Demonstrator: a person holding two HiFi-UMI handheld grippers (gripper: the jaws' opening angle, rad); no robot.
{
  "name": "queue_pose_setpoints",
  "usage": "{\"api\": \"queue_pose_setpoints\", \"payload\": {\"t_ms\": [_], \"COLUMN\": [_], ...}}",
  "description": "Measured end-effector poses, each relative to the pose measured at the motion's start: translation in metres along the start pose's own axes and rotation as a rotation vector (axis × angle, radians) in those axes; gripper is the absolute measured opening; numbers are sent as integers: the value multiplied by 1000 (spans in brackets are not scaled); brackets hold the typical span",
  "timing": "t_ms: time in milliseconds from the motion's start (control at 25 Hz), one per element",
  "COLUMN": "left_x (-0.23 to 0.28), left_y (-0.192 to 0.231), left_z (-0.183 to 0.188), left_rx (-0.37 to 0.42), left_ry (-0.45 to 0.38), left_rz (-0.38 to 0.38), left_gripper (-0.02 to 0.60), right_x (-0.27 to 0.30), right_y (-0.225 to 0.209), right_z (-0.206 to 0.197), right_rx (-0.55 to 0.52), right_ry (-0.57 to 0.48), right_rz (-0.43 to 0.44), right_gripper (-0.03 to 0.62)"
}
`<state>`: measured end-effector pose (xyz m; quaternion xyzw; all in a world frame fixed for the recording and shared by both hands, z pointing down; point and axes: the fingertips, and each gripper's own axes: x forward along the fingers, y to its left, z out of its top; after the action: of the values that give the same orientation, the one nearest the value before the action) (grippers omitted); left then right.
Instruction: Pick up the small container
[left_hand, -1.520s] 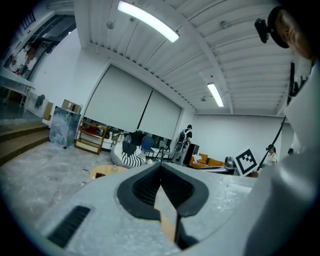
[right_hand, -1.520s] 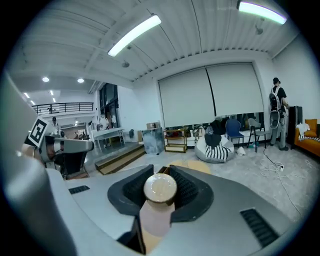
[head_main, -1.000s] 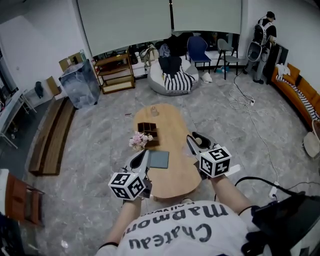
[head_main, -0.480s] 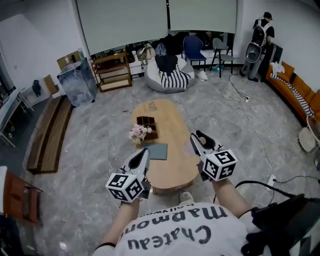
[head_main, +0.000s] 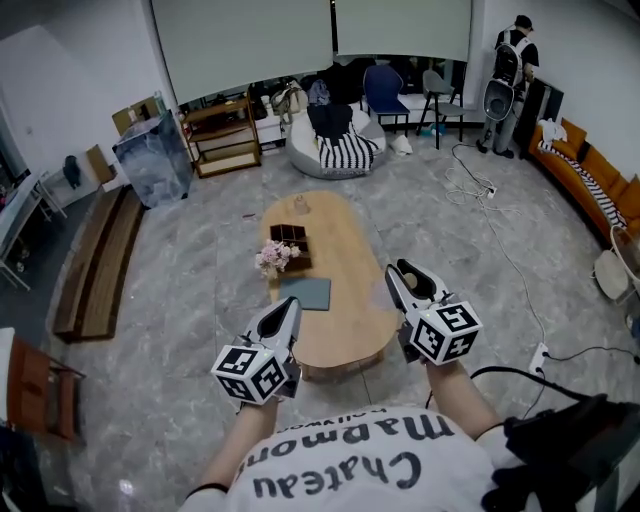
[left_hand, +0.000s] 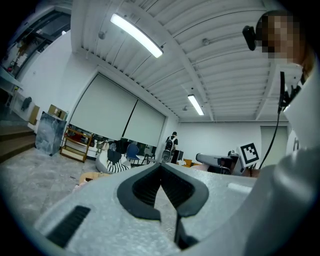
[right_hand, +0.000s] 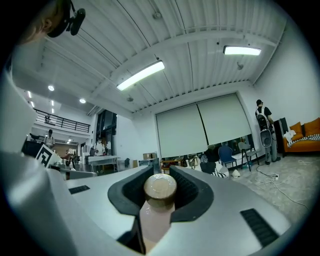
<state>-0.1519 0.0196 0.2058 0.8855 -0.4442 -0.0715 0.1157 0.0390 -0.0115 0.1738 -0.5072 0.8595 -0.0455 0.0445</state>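
Note:
My right gripper (head_main: 409, 276) is shut on a small pale container (head_main: 410, 289) with a round cork-coloured lid, held level in the air off the right front edge of the oval wooden table (head_main: 345, 240). In the right gripper view the container (right_hand: 159, 200) lies gripped between the dark pads (right_hand: 192, 192), lid toward the tips. My left gripper (head_main: 284, 313) hovers near the table's front left edge. In the left gripper view its jaws (left_hand: 161, 172) meet at the tips with nothing between them.
On the table stand a dark compartment box (head_main: 289, 240), pink flowers (head_main: 270, 258), a grey-blue pad (head_main: 305, 293) and a small glass item (head_main: 299, 206). Beyond are a beanbag (head_main: 335, 150), a shelf (head_main: 222, 140), floor cables (head_main: 470, 190), an orange sofa (head_main: 590, 170) and a person (head_main: 510, 70).
Both grippers have drawn back from the table, and the table now sits farther away in the head view. The right gripper keeps its hold on the container.

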Motion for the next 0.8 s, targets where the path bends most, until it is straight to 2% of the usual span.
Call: {"api": "queue_pose_setpoints", "payload": {"t_ms": [200, 440, 800], "left_x": [2, 10, 28], "left_y": [-10, -46, -126], "left_z": [10, 14, -16], "left_rx": [10, 1, -8], "left_ry": [-24, -75, -98], "left_rz": [27, 43, 76], "left_gripper": [11, 11, 11], "right_x": [-7, -26, -87], "right_y": [-3, -18, -63], "right_z": [9, 15, 16], "right_rx": [1, 1, -2], "right_ry": [-7, 2, 39], "right_rz": [38, 87, 140], "right_gripper": [101, 101, 101]}}
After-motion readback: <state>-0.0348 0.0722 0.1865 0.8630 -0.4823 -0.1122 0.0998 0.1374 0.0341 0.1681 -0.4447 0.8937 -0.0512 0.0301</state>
